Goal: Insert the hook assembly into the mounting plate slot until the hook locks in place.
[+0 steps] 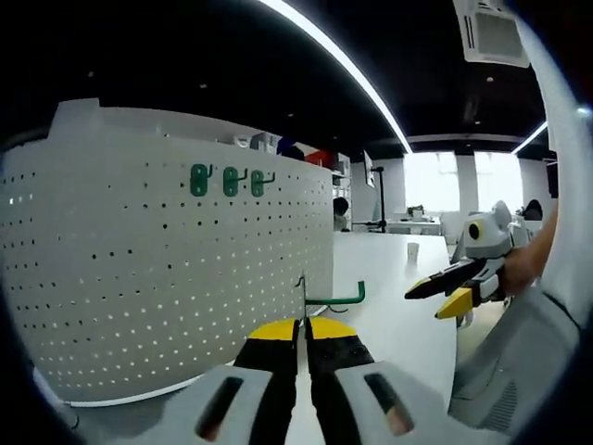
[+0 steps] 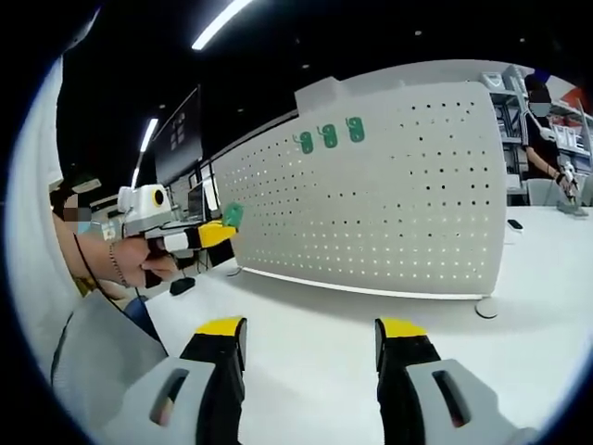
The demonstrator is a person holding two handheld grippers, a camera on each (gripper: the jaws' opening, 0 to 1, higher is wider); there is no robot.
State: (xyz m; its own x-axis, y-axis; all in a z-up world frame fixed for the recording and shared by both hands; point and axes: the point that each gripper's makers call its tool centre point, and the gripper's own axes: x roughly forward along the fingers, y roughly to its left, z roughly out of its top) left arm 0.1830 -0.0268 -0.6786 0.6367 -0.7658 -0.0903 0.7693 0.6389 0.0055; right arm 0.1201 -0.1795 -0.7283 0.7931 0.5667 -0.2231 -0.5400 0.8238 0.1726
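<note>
Left gripper (image 1: 303, 341): jaws pinched on the green hook (image 1: 335, 298), which juts forward just in front of the pegboard's near edge.
Right gripper (image 2: 310, 338): jaws spread wide, nothing between them, above the white table (image 2: 306, 315).
Pegboard (image 2: 389, 195): white, perforated, upright on the table.
Mounted hooks (image 1: 230, 181): three green ones in a row near the board's top.

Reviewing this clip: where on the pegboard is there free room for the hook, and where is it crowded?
The pegboard is bare below and to either side of the three mounted green hooks, which crowd its upper edge. The white table in front is open too. The left gripper holds a green hook; the right gripper is open.
</note>
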